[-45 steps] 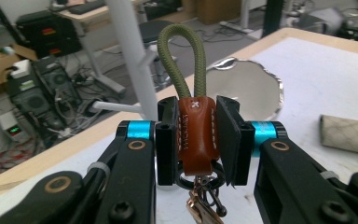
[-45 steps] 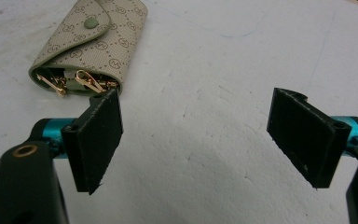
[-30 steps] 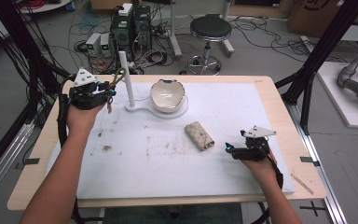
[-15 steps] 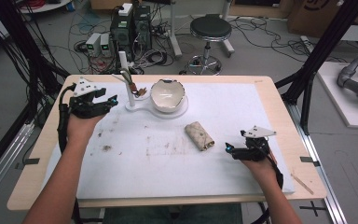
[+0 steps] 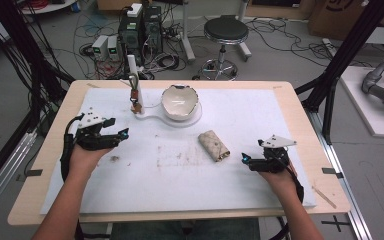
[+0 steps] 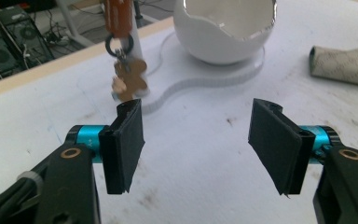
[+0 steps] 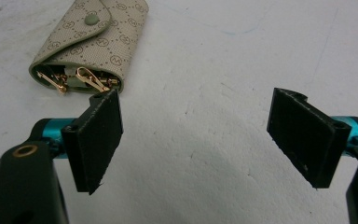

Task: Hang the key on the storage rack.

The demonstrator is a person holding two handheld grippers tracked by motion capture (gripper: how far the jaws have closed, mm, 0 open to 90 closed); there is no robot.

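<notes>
Now your left gripper [image 5: 121, 135] has just been opening, fingers wide and empty, facing the brown keychain charm [image 6: 129, 82] hanging on the white stand [image 5: 133, 75]; your right gripper [image 5: 245, 160] fingers stand wide beside the beige patterned key pouch [image 5: 214, 145].

left gripper [image 5: 122, 134] fingers just opening, empty, right gripper [image 5: 245, 160] apparently open

Pretty even overhead light, bright on the white desk [image 5: 280, 115] cover, only soft faint shadows. High view a bit soft and low-res. Shiny glare inside the bowl [image 6: 223, 28] rim. Key charm [image 6: 128, 81] blurry up close; background past the desk edge out of focus.
</notes>
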